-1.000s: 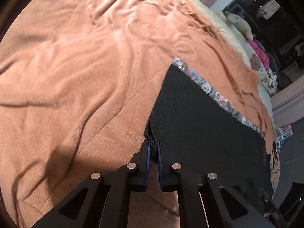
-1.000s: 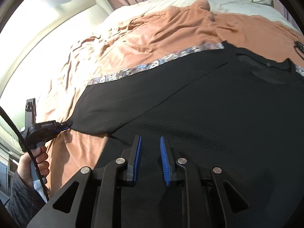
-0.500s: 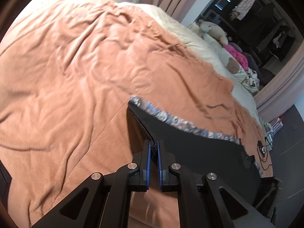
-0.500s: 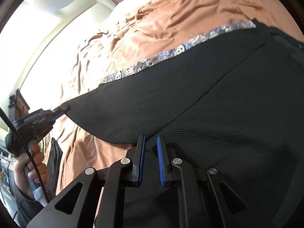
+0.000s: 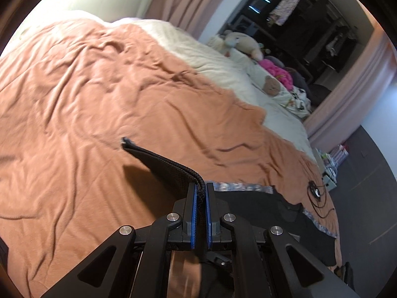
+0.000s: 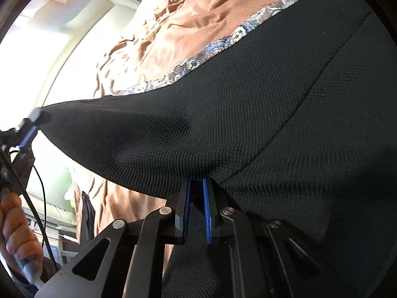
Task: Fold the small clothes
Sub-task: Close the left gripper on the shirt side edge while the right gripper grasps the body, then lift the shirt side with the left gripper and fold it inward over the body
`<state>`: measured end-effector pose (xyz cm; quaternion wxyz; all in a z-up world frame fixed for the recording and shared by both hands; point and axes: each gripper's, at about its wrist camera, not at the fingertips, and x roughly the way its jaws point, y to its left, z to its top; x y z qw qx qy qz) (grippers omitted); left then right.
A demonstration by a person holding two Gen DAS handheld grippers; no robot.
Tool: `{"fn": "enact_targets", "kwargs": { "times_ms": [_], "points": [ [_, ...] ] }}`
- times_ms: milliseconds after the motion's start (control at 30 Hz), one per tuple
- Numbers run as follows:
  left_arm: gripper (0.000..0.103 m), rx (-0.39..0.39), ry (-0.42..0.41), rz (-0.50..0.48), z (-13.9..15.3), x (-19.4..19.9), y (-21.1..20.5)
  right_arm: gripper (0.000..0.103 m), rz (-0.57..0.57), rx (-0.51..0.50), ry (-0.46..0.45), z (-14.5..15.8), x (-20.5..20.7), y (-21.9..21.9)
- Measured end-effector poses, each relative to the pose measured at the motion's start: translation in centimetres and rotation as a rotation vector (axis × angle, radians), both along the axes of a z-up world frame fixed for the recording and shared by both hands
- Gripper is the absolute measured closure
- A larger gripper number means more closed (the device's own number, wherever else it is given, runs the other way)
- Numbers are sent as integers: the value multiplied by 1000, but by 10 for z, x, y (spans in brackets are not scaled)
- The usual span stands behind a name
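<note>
A black knit garment with a patterned blue-grey trim lies spread on an orange blanket. My left gripper is shut on a corner of the garment and holds that corner raised off the bed, so a folded flap sticks out ahead of the fingers. In the right wrist view the left gripper shows at the far left, pulling the cloth taut. My right gripper pinches the garment's near edge, with fabric bunched between its fingertips.
The orange blanket covers most of a bed with a cream sheet beyond it. Stuffed toys and pink cloth sit at the far end. A black cable lies on the blanket at the right. A person's hand grips the left handle.
The left gripper has risen with the garment corner, lifting it off the blanket. The right gripper has come down to the garment's near edge and its jaws have narrowed onto the fabric.
</note>
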<state>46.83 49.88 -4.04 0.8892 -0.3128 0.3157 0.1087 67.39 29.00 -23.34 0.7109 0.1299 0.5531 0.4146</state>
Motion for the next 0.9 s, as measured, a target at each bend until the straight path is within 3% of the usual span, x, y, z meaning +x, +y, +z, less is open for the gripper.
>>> {"fn": "enact_targets", "kwargs": {
  "times_ms": [267,333,400,433,733,900],
  "points": [
    [97,0,-11,-71,14,17,-37,92,-12,33,-21,17,5,-38],
    [97,3,-11,-87,17,20,-47,82,-19,20,-36,20,5,-51],
    [97,5,-12,-102,21,24,-59,63,-30,10,-60,29,1,-67],
    [97,4,-11,-109,23,26,-64,61,-41,4,-73,32,1,-75],
    [97,9,19,-226,27,51,-129,60,-105,1,-99,55,-2,-136],
    [95,-7,118,-353,7,67,-169,56,-125,-16,-114,61,-6,-165]
  ]
}}
